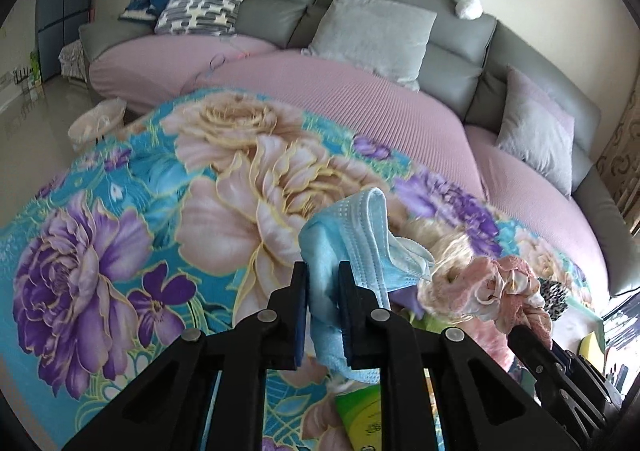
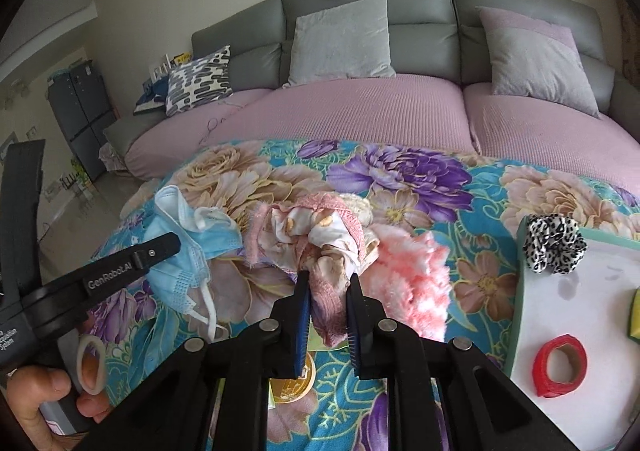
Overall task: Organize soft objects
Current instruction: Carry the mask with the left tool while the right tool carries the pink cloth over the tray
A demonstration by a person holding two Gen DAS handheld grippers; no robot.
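Sorting step: both grippers have each picked one soft item off the floral blanket (image 2: 420, 179), so the pick-up part looks done and the carrying part is in hand.
Left gripper (image 1: 323, 271): fingers narrow, clamped on a light blue cloth (image 1: 320, 243) with a blue face mask (image 1: 372, 243) draped over it; in the right wrist view the same gripper (image 2: 168, 243) is seen from the side with the mask (image 2: 188, 251) hanging from its tip and one white ear loop dangling.
Right gripper (image 2: 326, 283): fingers narrow, gripping a pink lace-trimmed fabric bundle (image 2: 320, 235) by its lower folds; the rest of the bundle stands above the fingertips.
Left behind: a fluffy pink-and-white piece (image 2: 408, 275) lies on the blanket just beside the right gripper, and a cream fluffy thing behind the bundle is too hidden to name.
Possible destination: a white tray with a green rim (image 2: 520, 279) sits at the right, already holding a leopard-print scrunchie (image 2: 554, 241) and a red tape roll (image 2: 560, 365); whether it is the sorting place I cannot tell.
Next move calls for: carrying each load clear of the other, since mask and bundle hang close together, and keeping the loose ear loop from snagging.
Risk: the mask seems only draped over the cloth, so it could slip off in transit.
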